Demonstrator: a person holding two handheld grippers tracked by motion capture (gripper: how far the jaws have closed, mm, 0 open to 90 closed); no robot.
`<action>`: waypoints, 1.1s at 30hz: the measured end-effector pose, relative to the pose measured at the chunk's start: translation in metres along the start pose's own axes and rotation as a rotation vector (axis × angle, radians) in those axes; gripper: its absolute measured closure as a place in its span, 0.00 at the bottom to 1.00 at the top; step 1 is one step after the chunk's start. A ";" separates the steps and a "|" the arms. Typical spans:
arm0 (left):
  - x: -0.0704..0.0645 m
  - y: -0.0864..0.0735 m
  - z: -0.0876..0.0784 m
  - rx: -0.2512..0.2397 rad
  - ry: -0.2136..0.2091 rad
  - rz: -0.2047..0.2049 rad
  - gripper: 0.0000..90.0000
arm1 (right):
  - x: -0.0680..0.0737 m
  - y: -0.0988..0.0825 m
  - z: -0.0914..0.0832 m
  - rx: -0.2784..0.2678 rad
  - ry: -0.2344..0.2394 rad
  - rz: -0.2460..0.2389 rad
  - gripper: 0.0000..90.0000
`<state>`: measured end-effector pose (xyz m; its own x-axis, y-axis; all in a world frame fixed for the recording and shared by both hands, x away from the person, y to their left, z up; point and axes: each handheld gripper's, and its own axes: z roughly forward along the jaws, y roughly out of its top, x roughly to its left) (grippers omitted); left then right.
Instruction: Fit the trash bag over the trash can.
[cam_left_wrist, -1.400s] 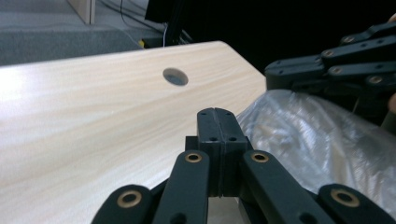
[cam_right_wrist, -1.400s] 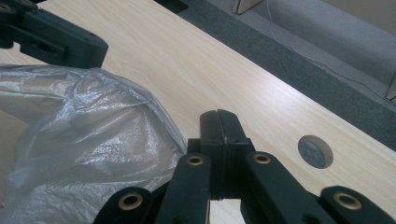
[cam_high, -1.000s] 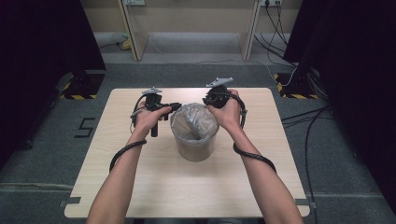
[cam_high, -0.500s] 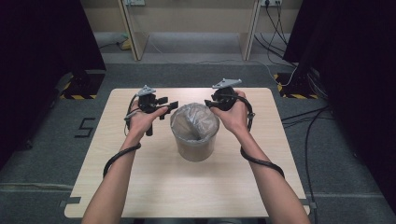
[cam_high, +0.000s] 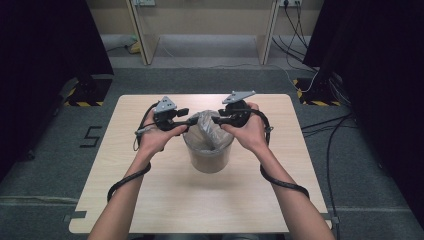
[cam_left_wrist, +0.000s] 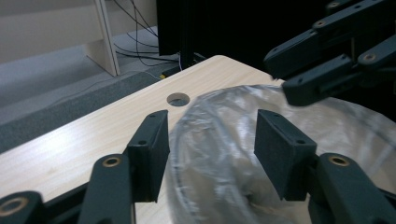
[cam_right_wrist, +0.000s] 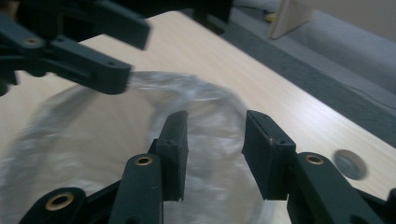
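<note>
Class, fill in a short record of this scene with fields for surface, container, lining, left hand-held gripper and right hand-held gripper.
surface: light wooden table
container: round grey bin, upright near the table's middle
lining: clear crinkled plastic bag inside the bin, its edge at the rim
left hand-held gripper: jaws apart over the bag's edge, pads not pressing it; they have just been opening, then closing a little
right hand-held gripper: jaws apart above the bag, having just opened
</note>
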<state>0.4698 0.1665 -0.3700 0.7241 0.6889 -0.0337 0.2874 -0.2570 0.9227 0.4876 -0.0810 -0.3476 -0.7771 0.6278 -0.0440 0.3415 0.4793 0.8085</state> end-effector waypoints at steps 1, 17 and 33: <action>-0.004 0.001 -0.001 0.012 -0.013 0.017 0.51 | 0.004 0.001 0.000 0.007 0.015 -0.013 0.67; -0.010 -0.001 -0.007 0.031 -0.024 0.036 0.53 | 0.031 0.002 0.013 0.145 0.163 -0.058 0.74; -0.011 -0.004 -0.003 0.049 -0.023 0.041 0.52 | 0.018 -0.004 0.025 0.292 0.063 -0.077 0.74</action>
<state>0.4587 0.1620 -0.3723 0.7500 0.6614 -0.0058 0.2873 -0.3179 0.9035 0.4854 -0.0568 -0.3664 -0.8348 0.5477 -0.0551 0.4104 0.6859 0.6009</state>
